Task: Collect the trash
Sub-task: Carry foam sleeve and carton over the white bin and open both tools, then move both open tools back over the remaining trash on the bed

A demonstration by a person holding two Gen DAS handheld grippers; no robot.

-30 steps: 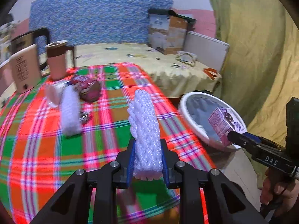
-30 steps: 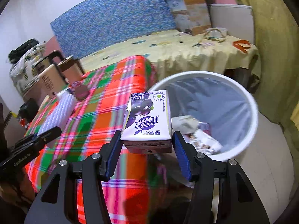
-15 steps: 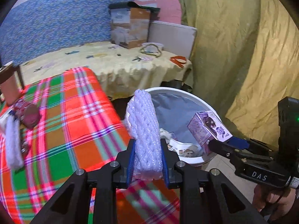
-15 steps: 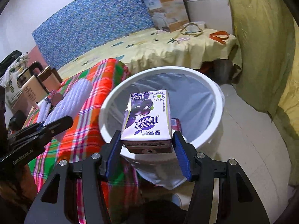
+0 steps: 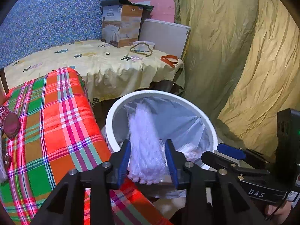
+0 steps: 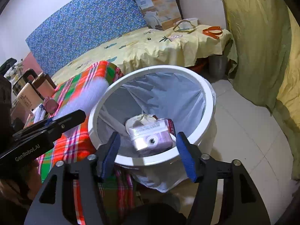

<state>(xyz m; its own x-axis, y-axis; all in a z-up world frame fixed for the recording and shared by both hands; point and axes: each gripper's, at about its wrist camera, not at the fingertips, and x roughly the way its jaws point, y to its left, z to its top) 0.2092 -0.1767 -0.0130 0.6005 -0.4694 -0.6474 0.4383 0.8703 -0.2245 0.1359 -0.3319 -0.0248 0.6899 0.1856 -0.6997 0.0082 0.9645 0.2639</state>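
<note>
My left gripper [image 5: 148, 162] hangs over the near rim of the white bin [image 5: 187, 105], its jaws opening. A white foam net [image 5: 144, 140] lies blurred between the pads, loose and dropping toward the grey liner. My right gripper [image 6: 149, 156] also stands over the bin [image 6: 208, 101] with its jaws opening. The purple drink carton [image 6: 151, 136] has left its pads and tumbles, blurred, onto the trash inside. In the right wrist view the left gripper [image 6: 52, 123] shows at the left with the foam net [image 6: 84, 99] a blur. The right gripper [image 5: 225, 153] appears low right in the left wrist view.
A table with a red and green plaid cloth [image 5: 56, 131] stands left of the bin, bearing a red can [image 5: 10, 123], another foam net [image 6: 40, 110] and jugs [image 6: 28, 95]. Behind lie a yellow-covered surface [image 5: 105, 63], a cardboard box [image 5: 121, 28] and an olive curtain [image 5: 234, 56].
Both grippers swung from the table to above the bin. Their jaws opened; the foam net and the carton came loose and are dropping in.
</note>
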